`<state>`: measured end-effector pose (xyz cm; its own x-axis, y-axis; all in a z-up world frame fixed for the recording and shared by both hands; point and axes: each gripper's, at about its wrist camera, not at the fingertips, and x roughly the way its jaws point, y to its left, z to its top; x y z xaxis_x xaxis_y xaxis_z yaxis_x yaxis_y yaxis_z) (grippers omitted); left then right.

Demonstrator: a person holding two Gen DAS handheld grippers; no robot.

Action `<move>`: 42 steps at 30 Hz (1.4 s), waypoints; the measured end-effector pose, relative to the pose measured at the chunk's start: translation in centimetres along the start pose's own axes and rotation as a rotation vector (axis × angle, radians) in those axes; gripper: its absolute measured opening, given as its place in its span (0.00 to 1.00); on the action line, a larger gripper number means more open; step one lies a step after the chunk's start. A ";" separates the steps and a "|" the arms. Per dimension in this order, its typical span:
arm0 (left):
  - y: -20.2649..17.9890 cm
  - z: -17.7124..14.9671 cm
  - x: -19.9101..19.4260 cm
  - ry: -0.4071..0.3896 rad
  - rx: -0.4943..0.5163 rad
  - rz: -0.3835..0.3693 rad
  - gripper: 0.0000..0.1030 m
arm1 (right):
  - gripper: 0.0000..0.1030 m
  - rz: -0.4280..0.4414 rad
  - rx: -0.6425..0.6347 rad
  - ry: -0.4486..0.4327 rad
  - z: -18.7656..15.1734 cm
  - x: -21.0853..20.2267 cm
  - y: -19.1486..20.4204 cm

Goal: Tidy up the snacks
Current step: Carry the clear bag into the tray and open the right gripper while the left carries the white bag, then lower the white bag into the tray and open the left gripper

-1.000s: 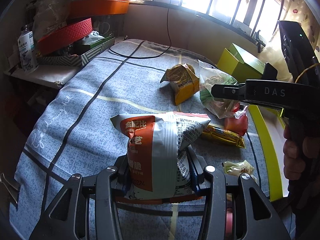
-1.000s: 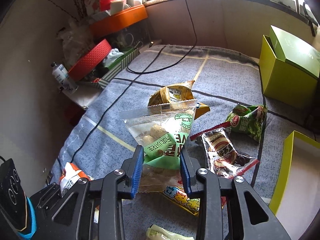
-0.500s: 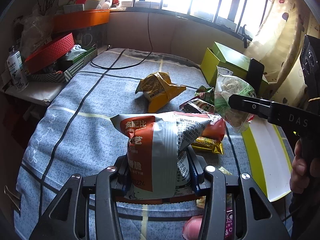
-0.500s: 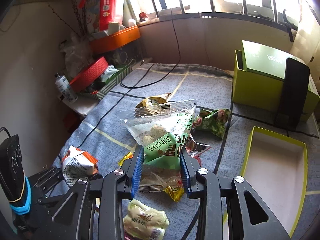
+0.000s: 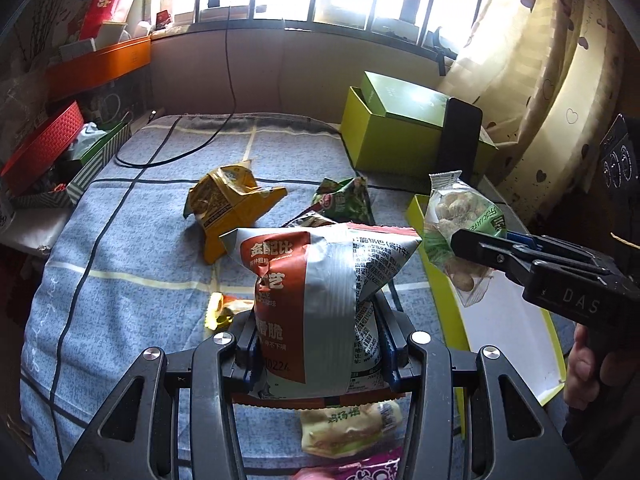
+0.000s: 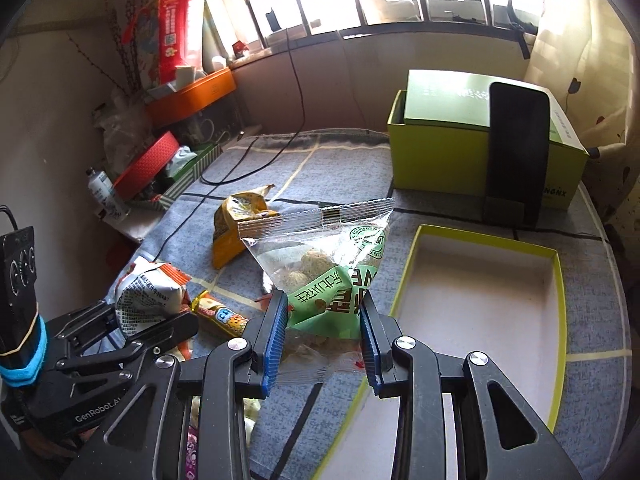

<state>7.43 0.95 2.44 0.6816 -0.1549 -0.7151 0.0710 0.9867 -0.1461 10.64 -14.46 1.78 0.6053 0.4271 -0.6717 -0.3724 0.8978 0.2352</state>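
Two hand-held tools each carry a snack above a blue checked surface [image 6: 320, 160]. The right tool [image 6: 324, 340] is clamped on a clear-and-green bag [image 6: 332, 268] of round snacks; the open yellow-green tray [image 6: 556, 320] lies at its two o'clock, long axis running away from the camera. The left tool [image 5: 316, 356] grips an orange-and-silver packet [image 5: 316, 292], with the tray [image 5: 440, 304] farther off at three o'clock. The right hand is likely nearer for the drop.

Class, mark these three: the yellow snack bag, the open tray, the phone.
yellow snack bag [image 5: 230, 204], left wrist view, crumpled front.
open tray [image 6: 482, 280], right wrist view, pale floor.
phone [image 6: 516, 140], right wrist view, dark screen.
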 end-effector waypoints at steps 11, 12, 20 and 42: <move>-5.5 1.4 2.2 0.054 0.095 -0.101 0.45 | 0.31 -0.096 0.102 0.026 -2.0 -1.2 -6.2; -5.9 1.4 2.4 0.060 0.101 -0.109 0.45 | 0.31 -0.104 0.109 0.033 -2.3 -1.2 -6.6; -8.6 1.8 3.9 0.100 0.147 -0.143 0.45 | 0.31 -0.161 0.149 0.051 -2.7 -0.4 -9.8; -12.9 4.0 9.2 0.200 0.171 -0.185 0.45 | 0.35 -0.109 0.194 -0.064 -3.8 -4.6 -12.4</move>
<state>15.66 -13.06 0.47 0.4908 -0.3219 -0.8097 0.3131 0.9323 -0.1809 9.75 -27.97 -0.72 0.6802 0.3267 -0.6562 -0.1635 0.9402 0.2987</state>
